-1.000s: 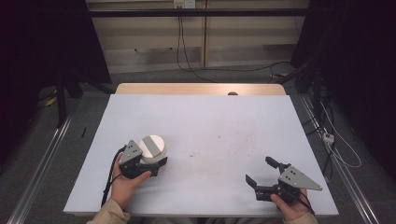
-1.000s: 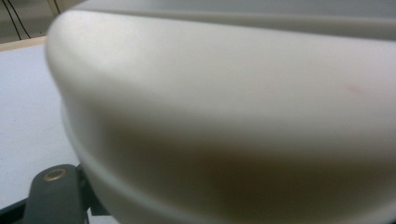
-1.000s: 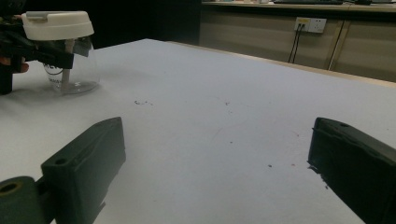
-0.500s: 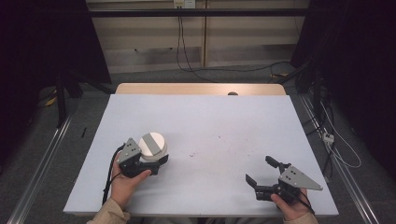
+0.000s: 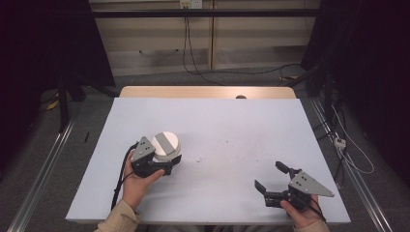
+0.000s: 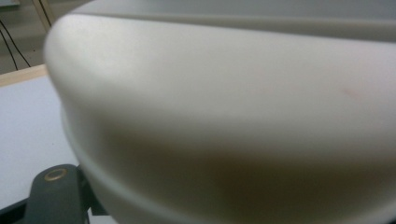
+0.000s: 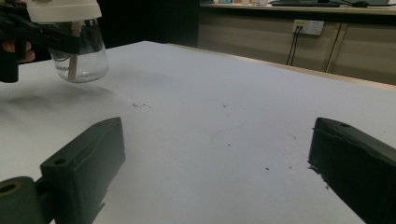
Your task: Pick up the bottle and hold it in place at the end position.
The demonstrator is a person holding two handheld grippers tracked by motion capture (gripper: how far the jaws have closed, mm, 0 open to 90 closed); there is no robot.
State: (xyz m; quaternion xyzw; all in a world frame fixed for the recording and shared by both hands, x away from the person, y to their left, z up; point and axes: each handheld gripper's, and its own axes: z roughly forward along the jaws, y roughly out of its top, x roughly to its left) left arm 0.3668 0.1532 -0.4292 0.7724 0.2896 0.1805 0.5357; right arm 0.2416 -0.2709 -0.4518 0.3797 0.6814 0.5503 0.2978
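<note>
Here the left gripper's (image 5: 167, 162) fingers pinch the white-capped clear jar (image 5: 166, 146), lifted off the table (image 5: 232, 135).

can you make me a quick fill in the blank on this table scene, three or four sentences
1. The left gripper is shut on a clear jar that has a ____ lid.
2. In the right gripper view the jar hangs ____ the table, not standing on it.
3. The right gripper has its jaws ____ with nothing between them.
4. The table's top is covered in ____ sheet.

Missing words: white; above; open; white
</note>
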